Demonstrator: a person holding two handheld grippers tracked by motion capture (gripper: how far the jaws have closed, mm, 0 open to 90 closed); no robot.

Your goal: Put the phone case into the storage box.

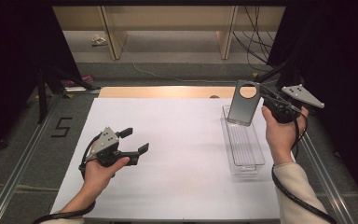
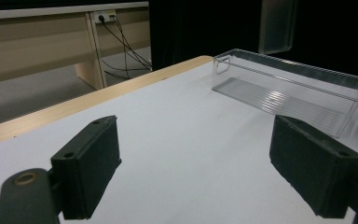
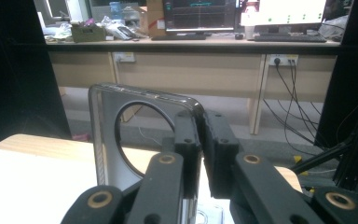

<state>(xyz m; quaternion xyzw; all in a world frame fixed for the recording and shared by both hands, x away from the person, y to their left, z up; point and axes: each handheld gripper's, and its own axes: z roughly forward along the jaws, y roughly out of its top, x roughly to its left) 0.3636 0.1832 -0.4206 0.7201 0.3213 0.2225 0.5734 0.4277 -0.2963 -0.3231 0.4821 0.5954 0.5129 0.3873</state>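
Phone case, thin, light and probably slippery, hangs over the clear tray at two o'clock on the worktop, pinched at its edge by the right claw; the left claw gapes empty.

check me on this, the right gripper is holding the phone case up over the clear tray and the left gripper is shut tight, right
Not quite: the left gripper is open, not shut. The left gripper view shows its jaws standing wide apart with nothing between them. The rest holds: the right gripper is clamped on the phone case, held up over the clear tray.
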